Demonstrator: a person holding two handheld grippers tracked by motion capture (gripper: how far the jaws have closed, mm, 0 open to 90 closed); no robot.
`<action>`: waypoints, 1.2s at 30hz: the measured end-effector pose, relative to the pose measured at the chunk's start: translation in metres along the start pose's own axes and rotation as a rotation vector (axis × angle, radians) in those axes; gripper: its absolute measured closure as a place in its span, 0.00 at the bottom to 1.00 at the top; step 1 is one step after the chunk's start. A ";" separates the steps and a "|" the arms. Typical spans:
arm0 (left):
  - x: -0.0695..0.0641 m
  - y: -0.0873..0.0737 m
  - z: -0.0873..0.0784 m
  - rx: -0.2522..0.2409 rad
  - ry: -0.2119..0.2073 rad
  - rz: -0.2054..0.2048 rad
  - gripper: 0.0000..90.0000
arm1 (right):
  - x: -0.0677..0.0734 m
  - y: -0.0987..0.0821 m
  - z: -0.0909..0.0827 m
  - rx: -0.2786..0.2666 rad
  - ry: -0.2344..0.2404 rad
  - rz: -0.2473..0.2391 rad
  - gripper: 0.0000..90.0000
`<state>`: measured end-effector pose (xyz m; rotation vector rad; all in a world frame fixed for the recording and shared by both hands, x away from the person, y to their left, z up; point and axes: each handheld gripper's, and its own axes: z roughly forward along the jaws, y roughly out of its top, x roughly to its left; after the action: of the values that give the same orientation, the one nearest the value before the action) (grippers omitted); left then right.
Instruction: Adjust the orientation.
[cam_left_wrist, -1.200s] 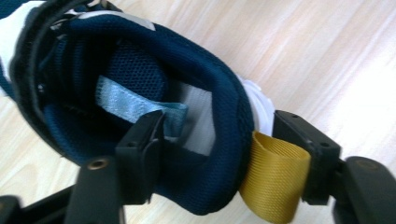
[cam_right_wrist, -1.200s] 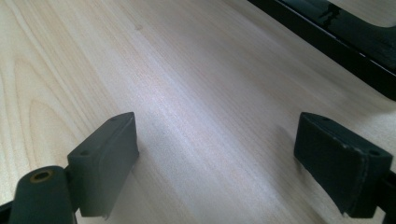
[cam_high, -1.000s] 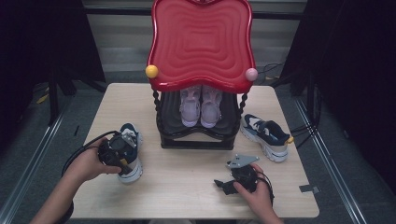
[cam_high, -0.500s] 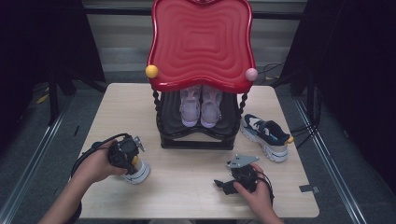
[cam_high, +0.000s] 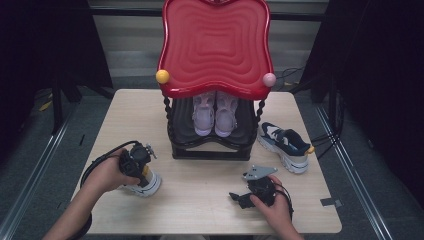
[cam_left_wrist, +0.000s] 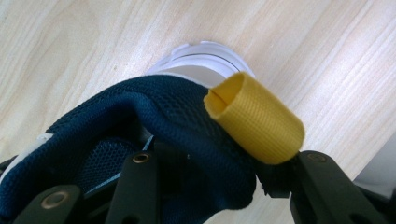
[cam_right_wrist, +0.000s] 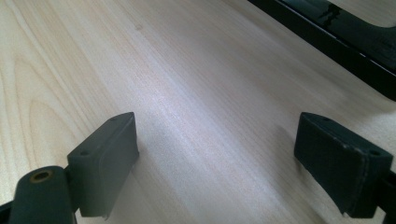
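Note:
My left gripper (cam_high: 141, 171) is shut on the heel collar of a navy and white sneaker (cam_high: 146, 184) at the table's front left. The shoe hangs toe down, its toe at the tabletop. In the left gripper view the navy mesh collar (cam_left_wrist: 154, 107) sits between my jaws, which have just been opening a little, and the yellow pull tab (cam_left_wrist: 257, 119) sticks up beside the right one. My right gripper (cam_high: 239, 198) rests low at the front right, open, with bare wood between its pads (cam_right_wrist: 109, 158).
A stand with a red wavy top (cam_high: 215, 45) and a black lower shelf (cam_high: 210, 149) occupies the table's middle, holding a pair of pale sneakers (cam_high: 214, 115). The matching navy sneaker (cam_high: 282, 145) lies right of it. Bare wood (cam_high: 200, 192) lies between my hands.
The left gripper has drawn the navy sneaker slightly toward the person and tipped it from lying flat to hanging by its heel. The right gripper has stayed still.

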<state>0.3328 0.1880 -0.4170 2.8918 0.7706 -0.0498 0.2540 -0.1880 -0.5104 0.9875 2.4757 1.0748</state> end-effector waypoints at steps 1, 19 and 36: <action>0.000 0.000 0.000 0.000 0.001 -0.006 0.65 | 0.000 0.000 0.000 0.000 0.000 0.000 0.14; -0.005 -0.002 -0.004 0.010 -0.074 0.072 0.80 | 0.000 0.000 0.000 0.000 0.000 0.000 0.14; -0.002 0.008 -0.001 0.014 -0.046 -0.124 0.46 | 0.000 0.000 0.000 0.000 0.000 0.000 0.14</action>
<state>0.3349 0.1806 -0.4153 2.8414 0.9429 -0.1358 0.2540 -0.1880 -0.5104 0.9876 2.4756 1.0744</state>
